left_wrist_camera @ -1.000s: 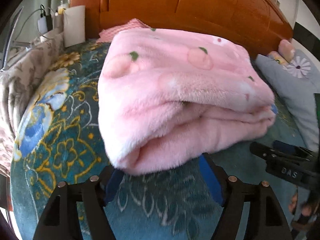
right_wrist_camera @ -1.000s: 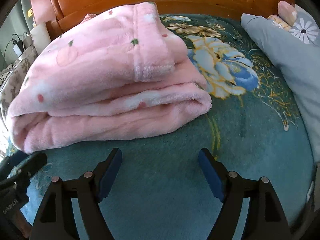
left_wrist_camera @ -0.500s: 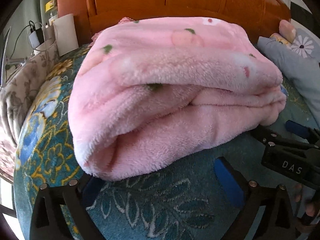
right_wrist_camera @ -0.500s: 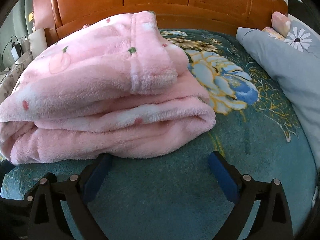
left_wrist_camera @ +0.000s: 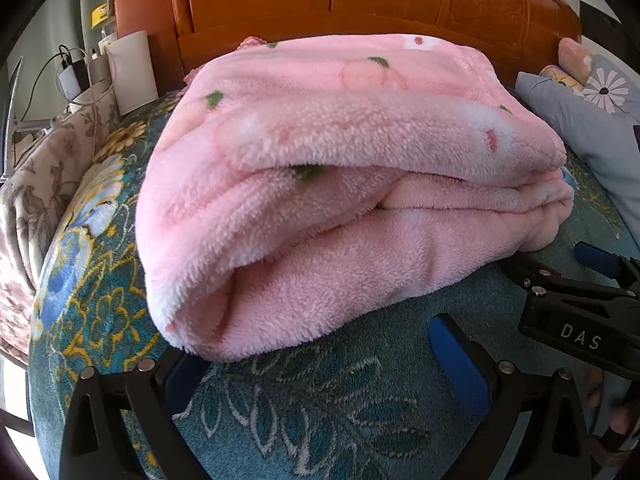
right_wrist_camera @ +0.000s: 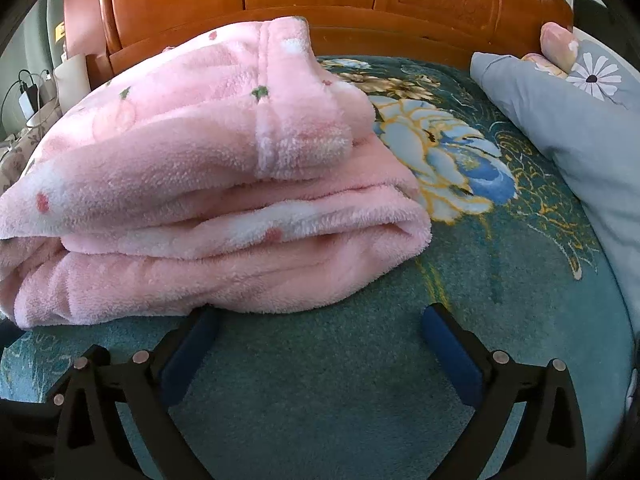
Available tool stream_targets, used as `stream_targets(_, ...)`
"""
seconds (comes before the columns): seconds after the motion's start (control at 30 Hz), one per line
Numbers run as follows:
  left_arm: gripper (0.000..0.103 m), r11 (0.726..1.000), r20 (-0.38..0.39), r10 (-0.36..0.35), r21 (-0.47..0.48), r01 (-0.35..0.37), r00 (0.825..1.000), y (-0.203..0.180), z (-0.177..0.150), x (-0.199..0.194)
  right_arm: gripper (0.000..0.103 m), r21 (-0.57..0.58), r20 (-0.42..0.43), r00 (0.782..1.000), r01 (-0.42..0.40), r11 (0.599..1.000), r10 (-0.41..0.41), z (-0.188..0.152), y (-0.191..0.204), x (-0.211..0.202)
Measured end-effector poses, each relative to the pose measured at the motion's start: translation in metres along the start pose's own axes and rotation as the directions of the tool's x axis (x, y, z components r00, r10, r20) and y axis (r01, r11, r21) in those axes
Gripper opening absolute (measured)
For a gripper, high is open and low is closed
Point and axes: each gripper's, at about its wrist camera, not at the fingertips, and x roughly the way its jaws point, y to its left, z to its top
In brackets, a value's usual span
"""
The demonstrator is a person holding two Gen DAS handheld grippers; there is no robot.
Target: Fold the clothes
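A pink fleece garment with a small fruit print lies folded in a thick stack on the teal floral bedspread. It also shows in the right wrist view. My left gripper is open and empty, low at the stack's near left corner, with its left finger under the edge. My right gripper is open and empty at the stack's near right edge, with its left fingertip at the fleece. The right gripper also shows at the right of the left wrist view.
A wooden headboard stands behind the stack. A grey pillow with a daisy print lies at the right. A white cup, a charger and cables stand at the back left. A floral cloth hangs at the left edge.
Both grippers have dropped lower and moved in closer to the folded stack's front edge. The stack itself has not moved.
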Motion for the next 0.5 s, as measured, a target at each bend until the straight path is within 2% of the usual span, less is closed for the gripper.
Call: stream_targets(0.5, 0.103, 1.0, 0.002, -0.003, -0.002, 0.003, 1.0, 0.011, 0.008, 0.008, 0.103, 0.002, -0.001, 1.0, -0.001, 1.0, 0.001, -0.001, 0.0, 0.0)
